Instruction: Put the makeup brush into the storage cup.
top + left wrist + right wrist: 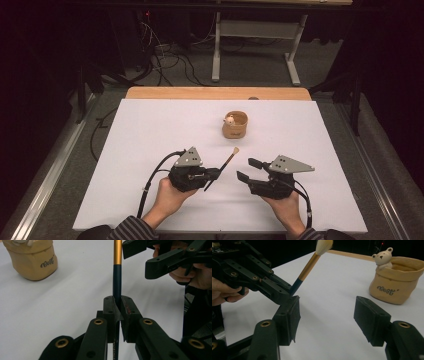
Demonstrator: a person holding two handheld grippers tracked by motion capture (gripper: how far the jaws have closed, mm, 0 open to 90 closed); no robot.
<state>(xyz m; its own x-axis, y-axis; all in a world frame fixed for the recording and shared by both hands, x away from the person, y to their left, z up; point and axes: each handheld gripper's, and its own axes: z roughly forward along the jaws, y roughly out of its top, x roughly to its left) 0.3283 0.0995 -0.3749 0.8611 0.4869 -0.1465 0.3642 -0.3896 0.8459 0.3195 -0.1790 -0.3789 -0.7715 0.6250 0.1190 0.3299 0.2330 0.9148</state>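
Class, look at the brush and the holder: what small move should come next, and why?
Probably carry the brush forward toward the tan holder. The left gripper is shut on its handle, bristles raised; the right gripper is open and holds nothing; the holder stands open farther up the table.

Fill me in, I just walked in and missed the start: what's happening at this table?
A person sits at a white table with a hand-held gripper in each hand. The left hand-held gripper is shut on a brush, gripping its dark handle with the bristles pointing up and away. The right hand-held gripper is open and holds nothing, close beside the brush. Farther back stands a tan bag-shaped pot with a small bear figure on its rim.
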